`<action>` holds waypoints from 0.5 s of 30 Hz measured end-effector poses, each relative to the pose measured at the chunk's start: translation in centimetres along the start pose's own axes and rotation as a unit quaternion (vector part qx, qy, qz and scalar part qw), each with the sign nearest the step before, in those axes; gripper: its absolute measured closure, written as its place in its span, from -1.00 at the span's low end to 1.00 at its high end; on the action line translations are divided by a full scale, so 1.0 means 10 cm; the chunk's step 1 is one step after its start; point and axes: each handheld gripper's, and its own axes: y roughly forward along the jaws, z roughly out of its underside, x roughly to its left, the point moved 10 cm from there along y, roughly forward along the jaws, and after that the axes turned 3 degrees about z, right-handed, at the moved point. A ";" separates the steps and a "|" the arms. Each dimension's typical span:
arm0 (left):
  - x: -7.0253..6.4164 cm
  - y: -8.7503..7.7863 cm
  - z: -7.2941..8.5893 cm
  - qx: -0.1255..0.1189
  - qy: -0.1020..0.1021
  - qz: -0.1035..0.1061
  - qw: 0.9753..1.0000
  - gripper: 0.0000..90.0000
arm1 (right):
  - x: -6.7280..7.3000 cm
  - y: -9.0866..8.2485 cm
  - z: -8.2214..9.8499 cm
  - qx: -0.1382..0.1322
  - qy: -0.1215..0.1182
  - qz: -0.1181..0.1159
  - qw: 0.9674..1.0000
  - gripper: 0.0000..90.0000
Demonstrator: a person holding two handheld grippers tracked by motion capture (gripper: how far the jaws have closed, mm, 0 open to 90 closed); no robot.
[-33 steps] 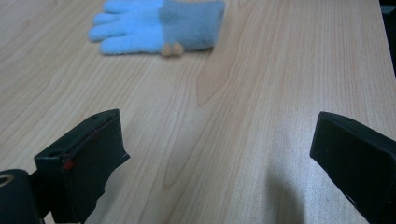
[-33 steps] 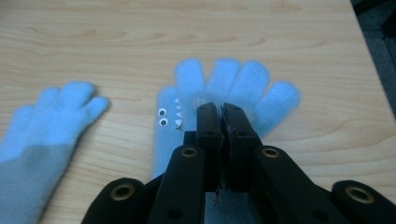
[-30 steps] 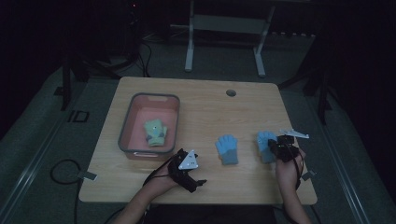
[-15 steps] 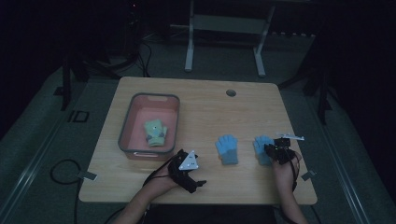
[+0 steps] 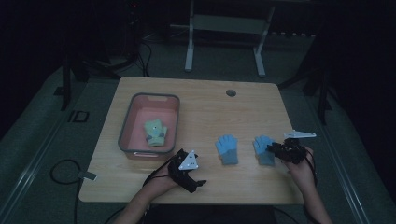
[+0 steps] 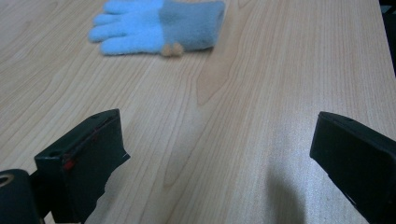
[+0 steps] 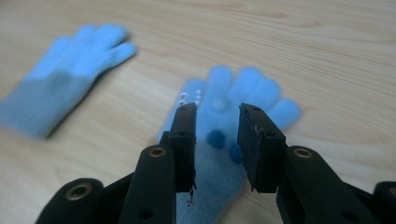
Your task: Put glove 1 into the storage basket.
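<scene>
Two light blue gloves with grey cuffs lie flat on the wooden table: the left glove [image 5: 226, 148] [image 6: 159, 25] [image 7: 70, 65] and the right glove [image 5: 263, 148] [image 7: 247, 86]. My right gripper [image 5: 273, 150] [image 7: 217, 116] hovers low over the right glove's cuff. Its jaws have just been opening and stand a little apart, with the glove lying under the gap and not pinched. My left gripper [image 5: 198, 184] [image 6: 219, 154] rests near the front edge, wide open over bare wood, short of the left glove.
A pink bin [image 5: 125, 135] stands at the table's left and holds a pale green glove [image 5: 155, 132]. A round cable hole [image 5: 230, 93] sits at the back of the table. Cables and a metal stand lie on the floor behind the table.
The right gripper has shifted slightly at the right glove and its jaws now stand apart. The left hand and both blue gloves have stayed put.
</scene>
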 end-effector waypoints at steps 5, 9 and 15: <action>-0.01 0.00 0.00 0.001 0.003 0.001 1.000 -0.94 | -0.01 0.06 0.03 0.006 -0.037 -0.026 0.999 0.43; 0.01 0.00 0.00 0.000 0.002 -0.004 1.000 -0.93 | 0.02 0.14 0.07 0.014 -0.045 -0.036 0.998 0.39; 0.01 -0.01 0.01 -0.001 0.003 -0.006 1.000 -0.92 | 0.03 0.27 0.19 0.028 -0.064 -0.035 0.997 0.32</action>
